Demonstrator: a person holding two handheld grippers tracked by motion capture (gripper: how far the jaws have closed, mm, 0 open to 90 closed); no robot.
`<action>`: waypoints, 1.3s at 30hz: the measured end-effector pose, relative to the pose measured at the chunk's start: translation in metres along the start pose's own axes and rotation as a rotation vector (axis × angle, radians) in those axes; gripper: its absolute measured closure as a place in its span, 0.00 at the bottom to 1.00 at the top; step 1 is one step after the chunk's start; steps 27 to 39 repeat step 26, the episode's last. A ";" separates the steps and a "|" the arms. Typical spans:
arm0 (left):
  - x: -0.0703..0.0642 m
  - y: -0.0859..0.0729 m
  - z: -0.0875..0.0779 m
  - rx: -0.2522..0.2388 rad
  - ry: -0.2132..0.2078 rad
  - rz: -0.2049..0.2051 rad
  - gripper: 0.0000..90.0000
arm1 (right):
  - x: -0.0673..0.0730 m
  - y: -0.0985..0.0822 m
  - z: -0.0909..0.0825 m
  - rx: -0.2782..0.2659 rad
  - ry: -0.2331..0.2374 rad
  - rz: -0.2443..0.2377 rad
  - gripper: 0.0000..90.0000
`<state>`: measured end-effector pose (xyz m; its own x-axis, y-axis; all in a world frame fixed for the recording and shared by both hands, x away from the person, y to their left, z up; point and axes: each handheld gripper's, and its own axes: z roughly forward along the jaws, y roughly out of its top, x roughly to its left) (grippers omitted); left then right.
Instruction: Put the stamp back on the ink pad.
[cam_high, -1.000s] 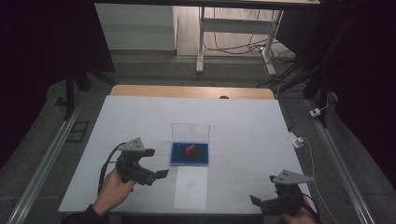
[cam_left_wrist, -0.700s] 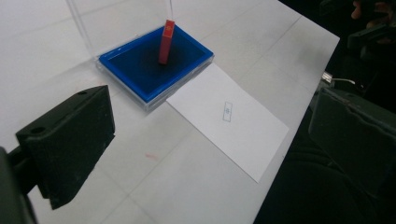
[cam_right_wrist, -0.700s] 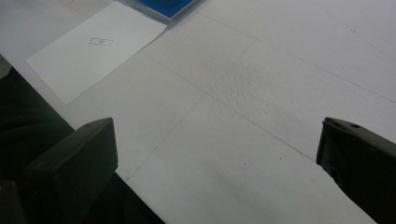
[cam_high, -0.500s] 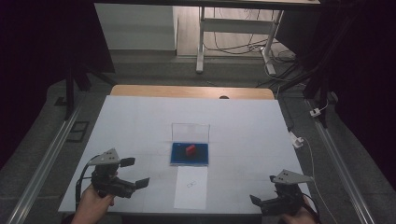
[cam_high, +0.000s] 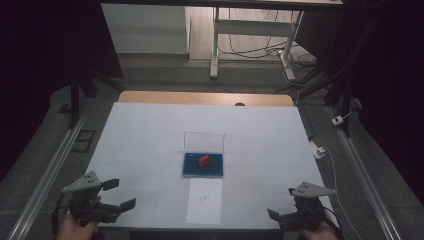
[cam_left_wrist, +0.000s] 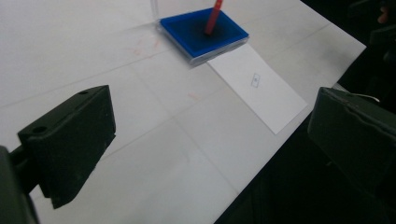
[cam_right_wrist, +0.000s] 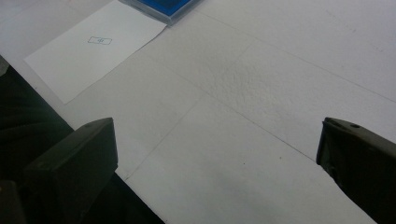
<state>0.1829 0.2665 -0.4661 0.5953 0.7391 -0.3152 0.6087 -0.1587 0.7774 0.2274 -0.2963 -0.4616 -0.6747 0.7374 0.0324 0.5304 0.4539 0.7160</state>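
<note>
Left gripper (cam_high: 119, 194): sat at the lower left of the high view, held in a hand (cam_high: 75, 229); its two blocky, matt black jaws stood wide apart with nothing between them. A grey three-cornered plate capped it.
Right gripper (cam_high: 282, 216): sat at the lower right of the high view, released too, its square-edged black jaws spread to both bottom corners of its own view, over bare table.
Table (cam_high: 150, 135): a flat white top with a faint grainy texture, crossed by thin straight seams; a strip of pale wood ran along its far edge.
Paper (cam_high: 205, 200): a plain white rectangular sheet, lower centre of the high view, with a small printed box mark near its middle; it lay flat, one short end just beside the tray.
Tray (cam_high: 190, 168): a shallow, glossy blue rectangle near the frame's centre, with a clear upright lid at its far edge.
Red piece (cam_high: 203, 160): a small, smooth red block resting on the tray's blue floor, well apart from both grippers; in the left gripper view it appeared as a slim red stick standing up.
</note>
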 end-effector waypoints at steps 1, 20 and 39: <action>0.001 -0.002 -0.002 -0.001 0.009 -0.006 0.02 | 0.000 0.000 0.000 0.000 0.000 0.000 0.00; -0.008 -0.018 -0.003 0.140 0.158 0.031 0.01 | 0.001 0.000 0.000 0.001 -0.007 0.004 0.00; -0.009 -0.018 -0.001 0.155 0.166 0.033 0.01 | 0.000 0.000 0.000 0.003 -0.009 0.004 0.00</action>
